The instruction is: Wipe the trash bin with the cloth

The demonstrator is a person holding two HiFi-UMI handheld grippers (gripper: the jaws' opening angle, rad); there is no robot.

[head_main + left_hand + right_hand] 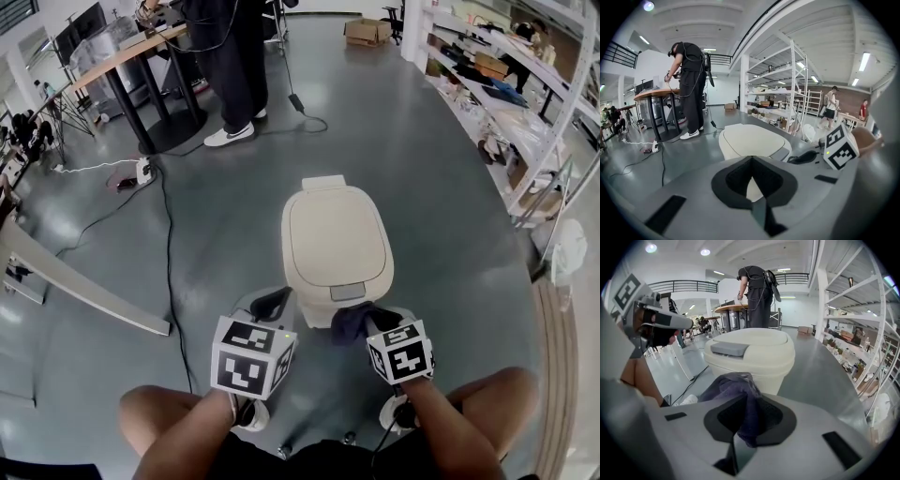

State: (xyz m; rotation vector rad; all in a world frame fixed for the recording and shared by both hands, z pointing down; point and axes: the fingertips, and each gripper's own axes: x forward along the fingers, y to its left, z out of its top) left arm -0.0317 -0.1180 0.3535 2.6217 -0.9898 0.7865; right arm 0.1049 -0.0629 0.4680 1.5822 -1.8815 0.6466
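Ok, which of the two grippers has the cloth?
The right gripper: its jaws pinch a dark purple cloth near the cream trash bin. The left gripper has its jaws together on nothing.

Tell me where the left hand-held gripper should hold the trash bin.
Probably the lid's overhanging rim on the left side of the trash bin, coming from the left: the body is wide and rounded, and the cloth occupies the front.
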